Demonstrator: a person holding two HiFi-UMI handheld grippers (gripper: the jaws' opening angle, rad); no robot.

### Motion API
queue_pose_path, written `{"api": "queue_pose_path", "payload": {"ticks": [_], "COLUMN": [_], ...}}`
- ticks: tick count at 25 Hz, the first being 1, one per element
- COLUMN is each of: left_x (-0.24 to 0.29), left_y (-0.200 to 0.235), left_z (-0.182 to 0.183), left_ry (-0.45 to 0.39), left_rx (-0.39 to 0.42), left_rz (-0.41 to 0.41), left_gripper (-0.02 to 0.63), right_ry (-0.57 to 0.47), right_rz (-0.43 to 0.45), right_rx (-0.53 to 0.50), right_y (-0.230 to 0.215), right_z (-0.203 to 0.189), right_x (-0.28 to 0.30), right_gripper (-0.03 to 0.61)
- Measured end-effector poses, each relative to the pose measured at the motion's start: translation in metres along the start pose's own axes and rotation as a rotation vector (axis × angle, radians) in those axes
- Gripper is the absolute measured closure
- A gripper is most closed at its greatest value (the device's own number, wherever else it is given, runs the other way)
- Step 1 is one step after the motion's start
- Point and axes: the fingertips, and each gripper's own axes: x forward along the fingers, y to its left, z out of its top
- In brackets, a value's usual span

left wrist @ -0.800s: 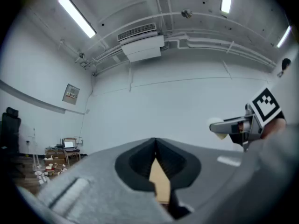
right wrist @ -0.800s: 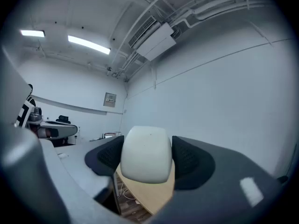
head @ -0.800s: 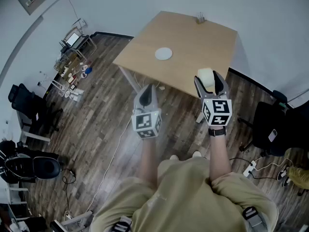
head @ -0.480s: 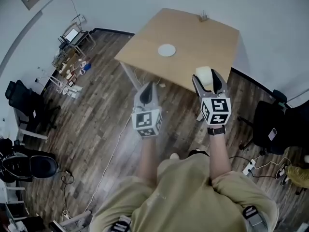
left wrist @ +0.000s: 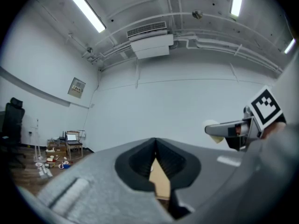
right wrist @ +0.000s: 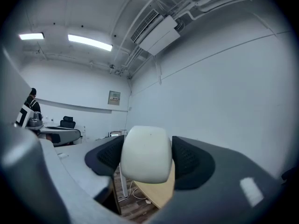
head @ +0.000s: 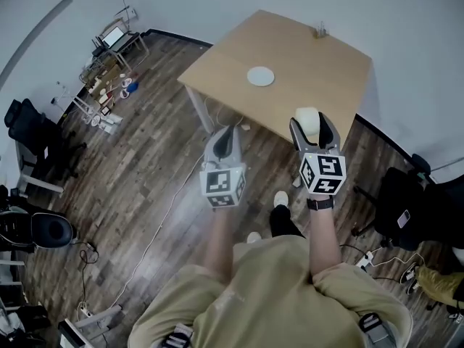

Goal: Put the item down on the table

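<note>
Table point(head: 304, 56) shifted slightly right in view, right tool point(head: 311, 124) clamped on pale item point(head: 307, 114), left tool point(head: 225, 133) closed, empty.

Head view: cam up on the person point(head: 268, 296), looks fwd & steeply down onto dark wood-plank floor point(head: 145, 165) and the square light-wood table point(head: 304, 71) ahead, by a white wall point(head: 406, 20). Left gripper view: cam right behind the grey left gripper point(left wrist: 156, 160), aimed along its jaws at wall & ceiling point(left wrist: 187, 3); the marker-cubed right gripper point(left wrist: 233, 129) shows at right. Right gripper view: same setup, v. close on the cream rounded item point(right wrist: 145, 153). All three share the table; head & left views share the cluttered laptop desk point(left wrist: 70, 141).
</note>
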Motion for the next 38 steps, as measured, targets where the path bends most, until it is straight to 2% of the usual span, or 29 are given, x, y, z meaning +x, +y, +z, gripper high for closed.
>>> {"api": "queue_pose_path", "payload": {"ticks": [6, 8, 12, 16, 21, 26, 32, 38], "left_x": [0.058, 0.086, 0.147, 0.204, 0.248, 0.283, 0.334, 0.412], "left_y": [0.017, 0.018, 0.018, 0.006, 0.001, 0.008, 0.055, 0.09], "left_z": [-0.009, 0.0, 0.021, 0.035, 0.019, -0.008, -0.032, -0.048], "left_ry": [0.018, 0.004, -0.019, -0.04, -0.015, 0.039, 0.092, 0.111], "left_rx": [0.007, 0.023, 0.056, 0.061, 0.075, 0.059, 0.036, 0.006], "left_rz": [0.046, 0.052, 0.077, 0.087, 0.132, 0.16, 0.167, 0.123], "left_gripper": [0.612, 0.612, 0.612, 0.612, 0.612, 0.612, 0.612, 0.612], "right_ry": [-0.004, -0.024, -0.116, -0.176, -0.145, -0.097, -0.03, 0.028], "right_rz": [0.058, 0.06, 0.085, 0.137, 0.204, 0.207, 0.195, 0.177], "right_rx": [0.029, 0.008, -0.123, -0.119, -0.055, 0.0, -0.006, -0.005], "right_y": [-0.022, -0.039, -0.07, -0.1, -0.129, -0.161, -0.161, -0.174], "right_z": [-0.004, 0.009, 0.055, 0.077, 0.055, 0.032, 0.0, -0.021], "right_x": [0.07, 0.096, 0.146, 0.184, 0.226, 0.268, 0.328, 0.406], "right_gripper": [0.253, 0.253, 0.253, 0.253, 0.253, 0.253, 0.253, 0.253]}}
